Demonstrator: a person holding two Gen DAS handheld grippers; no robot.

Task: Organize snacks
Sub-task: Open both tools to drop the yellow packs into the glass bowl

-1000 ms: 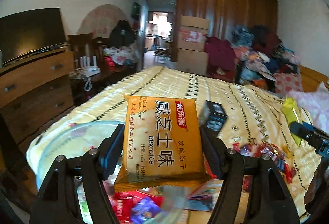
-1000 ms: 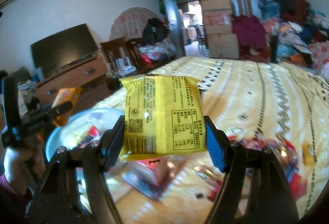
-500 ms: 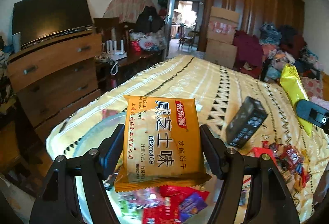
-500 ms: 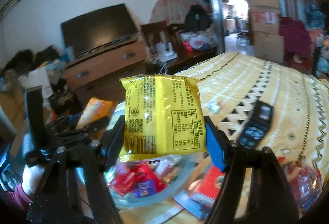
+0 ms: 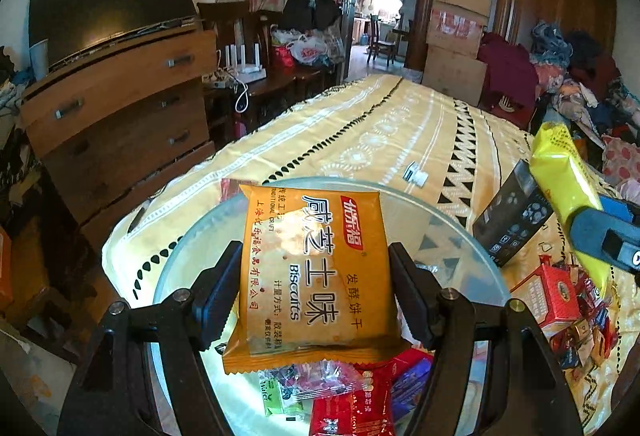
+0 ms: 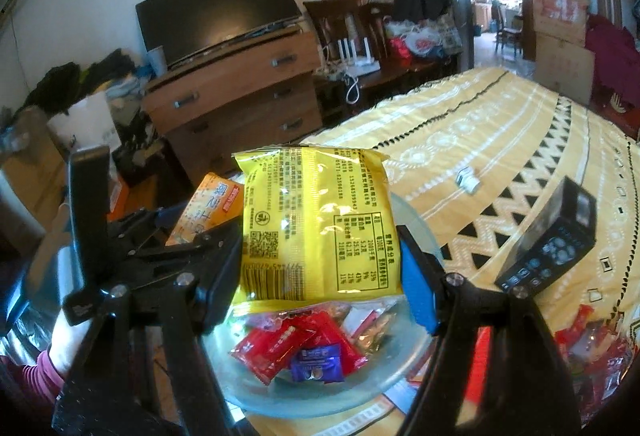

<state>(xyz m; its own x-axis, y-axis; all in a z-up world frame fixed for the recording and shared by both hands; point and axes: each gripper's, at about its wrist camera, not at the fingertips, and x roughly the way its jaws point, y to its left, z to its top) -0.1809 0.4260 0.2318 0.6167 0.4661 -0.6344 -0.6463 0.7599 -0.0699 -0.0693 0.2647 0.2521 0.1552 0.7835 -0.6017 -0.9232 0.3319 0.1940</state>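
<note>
A: What step were you on?

B: You were bringing two snacks to the glass bowl [image 5: 472, 236]. Your left gripper [image 5: 316, 288] had its jaws closed on the orange biscuit pack [image 5: 316, 268], one pad on each side. Your right gripper [image 6: 320, 260] had its jaws closed on the yellow snack pack [image 6: 320, 224] the same way. Both packs hung in the air above the bowl.

A: So the snacks were not in the bowl?

B: Not those two. I think you were at the drop-off step. For the next move, you would need to lower each pack over the bowl and let the jaws open wide, so the pack falls inside and not on the rim.

A: What was in the bowl?

B: Little wrapped treats. There were red packets [image 6: 280, 344], a small blue one [image 6: 318, 362], and a green and white one [image 5: 280, 394] at the near side of the bowl. The bowl had room left.

A: What lay outside the bowl?

B: To the right of the bowl was a black box [image 6: 556, 240], tilted on the yellow bedspread [image 5: 360, 131]. Near it sat a red box [image 5: 554, 294] and loose candies [image 5: 588, 332]. A tiny white thing [image 5: 416, 173] lay on the bedspread beyond the bowl. I could not tell what it was.

A: Could anything go wrong?

B: The two packs were close together over the bowl, so they might bump.
</note>
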